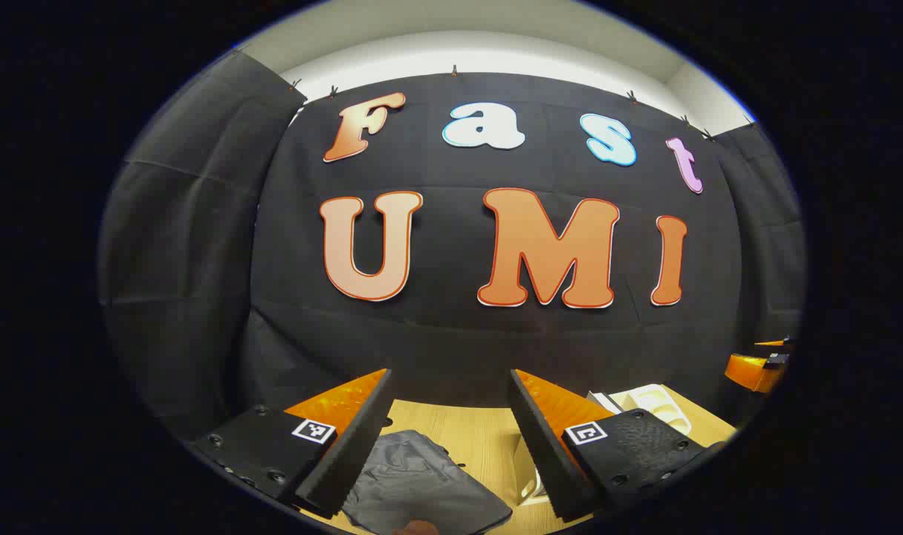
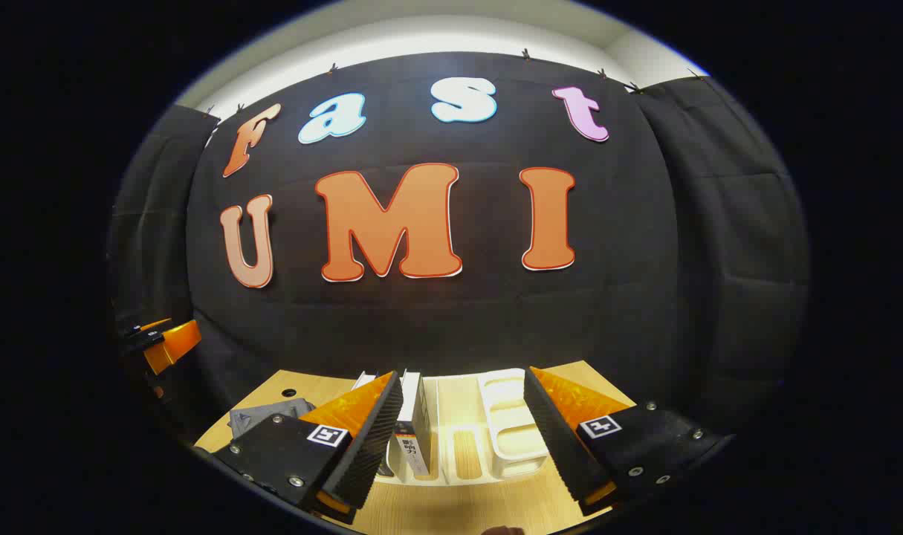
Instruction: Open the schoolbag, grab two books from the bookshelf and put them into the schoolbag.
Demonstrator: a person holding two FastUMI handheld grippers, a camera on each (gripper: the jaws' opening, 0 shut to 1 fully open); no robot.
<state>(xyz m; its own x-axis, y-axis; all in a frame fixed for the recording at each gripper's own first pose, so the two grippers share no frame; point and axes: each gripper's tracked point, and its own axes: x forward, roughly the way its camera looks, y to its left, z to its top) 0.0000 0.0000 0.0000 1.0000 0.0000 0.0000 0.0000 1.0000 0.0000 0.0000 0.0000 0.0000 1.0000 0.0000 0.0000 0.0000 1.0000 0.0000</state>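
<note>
You hold both tools up high over the wooden counter (image 2: 451,513), so you can look down on everything before you start. The fingers of your left gripper (image 1: 451,438) are wide apart and hold nothing, and right under them lies the schoolbag (image 1: 421,483), so this hand looks ready to open it. The schoolbag is dark grey, soft and floppy, and it lies flat and crumpled near the front edge of the counter. I think it is not yet open, but I cannot tell for sure. The fingers of your right gripper (image 2: 462,438) are wide apart too, with nothing between them. They point at the bookshelf (image 2: 510,423), a white, smooth, hard rack with slots, which stands by the back edge of the counter. The books (image 2: 414,423) stand upright in its slots, thin and stiff, easy to pinch from above.
</note>
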